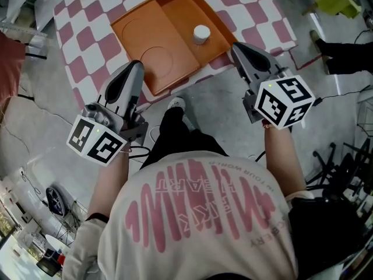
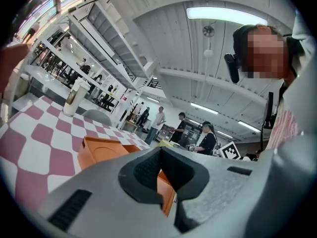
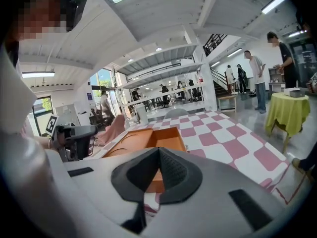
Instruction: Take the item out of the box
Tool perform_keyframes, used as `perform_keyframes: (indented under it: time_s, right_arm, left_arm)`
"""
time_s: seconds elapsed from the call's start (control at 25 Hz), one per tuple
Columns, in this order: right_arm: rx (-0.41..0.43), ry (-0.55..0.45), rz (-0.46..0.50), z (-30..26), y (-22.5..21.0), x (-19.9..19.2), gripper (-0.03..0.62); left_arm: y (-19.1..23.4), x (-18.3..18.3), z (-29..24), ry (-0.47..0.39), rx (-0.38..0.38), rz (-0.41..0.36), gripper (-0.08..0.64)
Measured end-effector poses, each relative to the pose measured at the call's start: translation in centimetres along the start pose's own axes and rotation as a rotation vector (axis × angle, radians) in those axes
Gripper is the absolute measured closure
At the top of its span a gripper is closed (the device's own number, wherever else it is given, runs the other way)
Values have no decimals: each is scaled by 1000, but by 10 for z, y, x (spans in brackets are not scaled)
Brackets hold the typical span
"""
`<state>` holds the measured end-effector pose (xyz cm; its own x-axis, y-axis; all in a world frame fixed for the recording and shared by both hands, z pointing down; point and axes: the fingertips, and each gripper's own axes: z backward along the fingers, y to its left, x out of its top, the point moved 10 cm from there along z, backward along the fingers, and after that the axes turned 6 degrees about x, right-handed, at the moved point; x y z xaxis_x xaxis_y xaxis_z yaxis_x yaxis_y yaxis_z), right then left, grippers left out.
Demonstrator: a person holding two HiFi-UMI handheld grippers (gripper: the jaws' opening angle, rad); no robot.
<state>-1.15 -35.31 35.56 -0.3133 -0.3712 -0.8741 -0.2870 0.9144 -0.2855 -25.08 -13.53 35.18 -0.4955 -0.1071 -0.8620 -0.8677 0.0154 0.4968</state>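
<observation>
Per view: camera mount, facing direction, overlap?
Head view: on the head, facing steeply down at orange box on the checkered table; shirt, left gripper, right gripper show.
Left gripper view: along its shut jaws toward the box; shirt at right.
Right gripper view: along its shut jaws toward the box; left gripper at left.
Shared: the box.

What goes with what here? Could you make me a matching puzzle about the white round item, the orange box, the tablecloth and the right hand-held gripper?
Things:
1. white round item
2. orange box
3. tablecloth
4. right hand-held gripper

Descriptions:
A. pink and white checks
B. jaws shut, nothing held
C. lying open on the table
D. sitting inside the box

Pairs: 1-D, 2-C, 3-A, 4-B
</observation>
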Motion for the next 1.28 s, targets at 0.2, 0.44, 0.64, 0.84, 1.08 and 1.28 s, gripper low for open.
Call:
perform_keyframes:
  time_s: [0.2, 0.44, 0.64, 0.84, 1.08, 1.28]
  right_arm:
    - [4, 21, 19, -27, -11, 6, 589]
    - [30, 44, 33, -51, -20, 15, 588]
    - [46, 78, 59, -71, -23, 14, 588]
    - [55, 132, 90, -83, -26, 13, 588]
    - [92, 173, 113, -88, -26, 18, 588]
    - [124, 202, 119, -88, -25, 21, 476]
  left_arm:
    - [20, 1, -4, 9, 16, 14, 554]
    - [38, 3, -5, 12, 50, 18, 554]
    - [52, 2, -8, 20, 70, 26, 554]
    - [59, 1, -15, 21, 75, 33, 554]
    - [65, 4, -21, 14, 85, 31, 554]
    - [64, 9, -25, 9, 93, 38, 554]
